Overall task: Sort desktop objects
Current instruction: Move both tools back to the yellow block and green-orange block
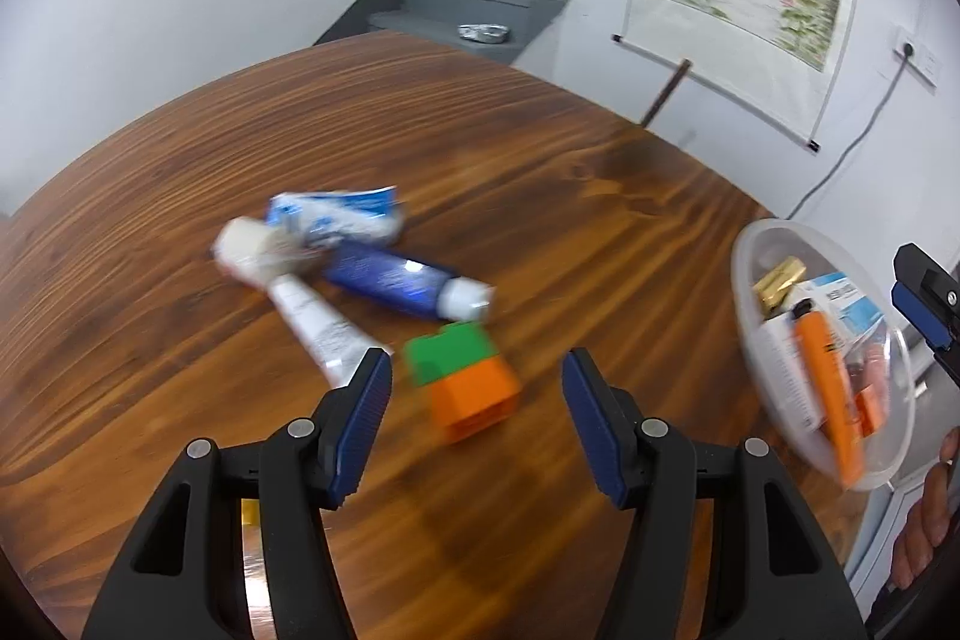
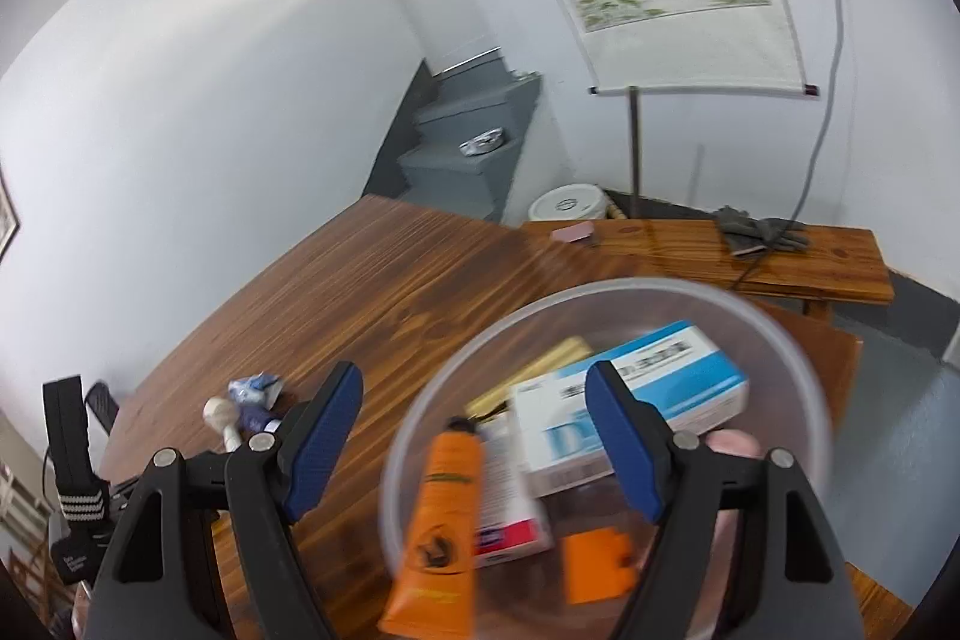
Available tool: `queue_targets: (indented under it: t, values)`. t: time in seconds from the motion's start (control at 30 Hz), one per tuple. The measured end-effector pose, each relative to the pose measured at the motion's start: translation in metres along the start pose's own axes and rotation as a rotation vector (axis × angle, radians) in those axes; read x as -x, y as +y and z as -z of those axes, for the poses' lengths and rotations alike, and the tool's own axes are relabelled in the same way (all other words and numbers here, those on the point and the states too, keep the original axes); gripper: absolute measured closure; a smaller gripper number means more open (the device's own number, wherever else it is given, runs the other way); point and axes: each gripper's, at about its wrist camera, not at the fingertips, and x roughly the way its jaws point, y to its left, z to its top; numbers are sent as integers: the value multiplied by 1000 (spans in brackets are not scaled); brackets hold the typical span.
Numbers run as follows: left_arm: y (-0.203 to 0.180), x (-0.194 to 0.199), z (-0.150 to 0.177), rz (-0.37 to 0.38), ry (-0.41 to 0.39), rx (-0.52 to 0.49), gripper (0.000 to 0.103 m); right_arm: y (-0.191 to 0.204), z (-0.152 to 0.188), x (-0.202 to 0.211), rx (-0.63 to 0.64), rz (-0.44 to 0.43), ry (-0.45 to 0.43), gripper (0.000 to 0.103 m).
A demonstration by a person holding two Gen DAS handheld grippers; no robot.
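Over the clear bowl of sorted items the right tool hangs wide and empty, while the left tool, also parted and empty, nears the green-and-orange block on the tabletop, apparently next to grasp.

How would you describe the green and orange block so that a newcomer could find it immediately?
Start at the brown wooden table and find the loose cluster of tubes near its middle. Just in front of them, apart from the clear bowl, sits the block: the only boxy piece there, green on top, orange below.
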Motion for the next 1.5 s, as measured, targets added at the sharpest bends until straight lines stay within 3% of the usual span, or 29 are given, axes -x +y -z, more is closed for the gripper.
queue_targets:
  t: [0.2,0.53,0.9,1.5]
  values:
    - [41,8,8,-40,6,54,40,48,15,-16,111,-65,26,23]
    - [86,10,33,-99,38,115,40,100,46,-45,231,-166,144,23]
    - [91,0,40,-126,61,105,40,123,70,-79,249,-217,283,23]
    - [99,-6,43,-165,73,116,40,158,79,-105,314,-245,355,23]
